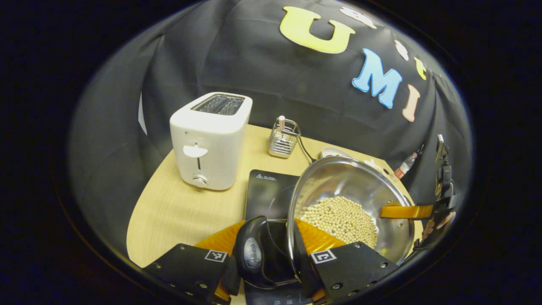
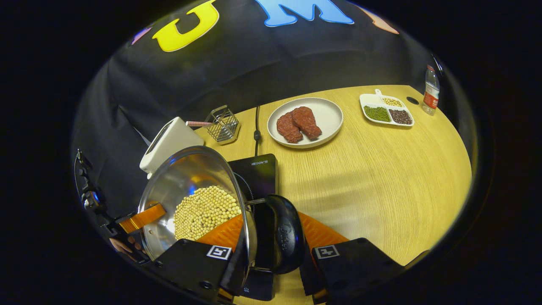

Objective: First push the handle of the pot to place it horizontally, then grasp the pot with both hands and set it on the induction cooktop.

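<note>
A steel pot (image 1: 360, 182) holding a heap of soybeans (image 1: 341, 218) hangs tilted over the black induction cooktop (image 1: 269, 190). My left gripper (image 1: 271, 231) is shut on one black side handle (image 1: 252, 250), with one orange finger outside the handle and the other inside the pot wall. Across the pot, an orange finger of the right gripper (image 1: 404, 211) reaches over the far rim. In the right gripper view my right gripper (image 2: 271, 224) is shut on the other black handle (image 2: 283, 237) of the pot (image 2: 190, 178), over the cooktop (image 2: 254, 173). The left gripper (image 2: 142, 218) grips the far rim.
A white toaster (image 1: 209, 140) and a wire basket (image 1: 283, 137) stand behind the cooktop. Farther right on the wooden table (image 2: 381, 178) are a plate (image 2: 328, 114) with two pieces of meat, a divided dish of beans (image 2: 385, 110) and a bottle (image 2: 431, 91). A power cable (image 2: 256, 127) runs to the cooktop.
</note>
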A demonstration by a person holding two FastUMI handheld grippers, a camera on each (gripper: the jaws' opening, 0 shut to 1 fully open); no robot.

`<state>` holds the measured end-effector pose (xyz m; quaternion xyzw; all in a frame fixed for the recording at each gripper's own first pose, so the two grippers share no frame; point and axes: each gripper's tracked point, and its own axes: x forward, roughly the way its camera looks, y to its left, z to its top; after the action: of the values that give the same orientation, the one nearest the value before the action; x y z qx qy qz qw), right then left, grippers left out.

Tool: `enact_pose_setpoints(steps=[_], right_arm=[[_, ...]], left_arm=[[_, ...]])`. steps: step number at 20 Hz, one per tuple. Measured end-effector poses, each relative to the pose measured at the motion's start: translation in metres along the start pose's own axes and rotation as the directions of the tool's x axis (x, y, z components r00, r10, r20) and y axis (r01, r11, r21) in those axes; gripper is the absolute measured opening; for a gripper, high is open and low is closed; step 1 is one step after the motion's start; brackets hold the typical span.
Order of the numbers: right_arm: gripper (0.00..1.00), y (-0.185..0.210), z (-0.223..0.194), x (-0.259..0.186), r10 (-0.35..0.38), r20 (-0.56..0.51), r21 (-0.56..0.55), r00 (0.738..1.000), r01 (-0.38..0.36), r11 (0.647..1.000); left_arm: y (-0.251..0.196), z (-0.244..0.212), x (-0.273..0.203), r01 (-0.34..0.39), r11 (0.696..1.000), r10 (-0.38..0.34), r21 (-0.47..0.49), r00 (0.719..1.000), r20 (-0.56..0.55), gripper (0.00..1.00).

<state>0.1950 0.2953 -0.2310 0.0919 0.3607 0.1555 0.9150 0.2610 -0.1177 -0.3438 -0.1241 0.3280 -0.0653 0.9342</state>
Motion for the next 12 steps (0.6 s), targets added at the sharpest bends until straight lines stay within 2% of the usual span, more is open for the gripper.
enact_pose_setpoints(steps=[3,4,5,6,7,8,12], right_arm=[[0.53,0.001,0.005,0.014,-0.003,0.000,0.018,1.000,0.003,1.000],[0.57,0.000,0.005,0.017,-0.004,-0.003,0.023,1.000,0.004,1.000],[0.53,0.000,0.006,0.022,-0.005,-0.007,0.029,1.000,0.005,1.000],[0.53,0.000,0.006,0.024,-0.005,-0.007,0.031,1.000,0.006,0.999],[0.53,-0.001,0.007,0.027,-0.006,-0.010,0.034,1.000,0.007,0.999],[0.53,-0.002,0.006,0.029,-0.008,-0.012,0.038,1.000,0.008,0.999],[0.53,0.002,0.012,0.037,-0.014,0.003,0.052,1.000,0.014,0.999]], left_arm=[[0.000,0.001,0.005,0.002,1.000,-0.002,0.015,1.000,0.004,0.57],[-0.001,0.001,0.004,0.003,1.000,-0.003,0.017,1.000,0.004,0.59],[-0.001,0.002,0.004,0.005,1.000,-0.005,0.018,1.000,0.003,0.59],[-0.002,0.003,0.005,0.006,1.000,-0.006,0.021,1.000,0.001,0.56],[-0.002,0.003,0.004,0.008,1.000,-0.008,0.026,1.000,0.000,0.59],[-0.002,0.003,0.005,0.007,1.000,-0.007,0.027,1.000,-0.003,0.56],[0.001,0.007,0.007,-0.019,0.999,0.018,0.042,1.000,0.015,0.57]])
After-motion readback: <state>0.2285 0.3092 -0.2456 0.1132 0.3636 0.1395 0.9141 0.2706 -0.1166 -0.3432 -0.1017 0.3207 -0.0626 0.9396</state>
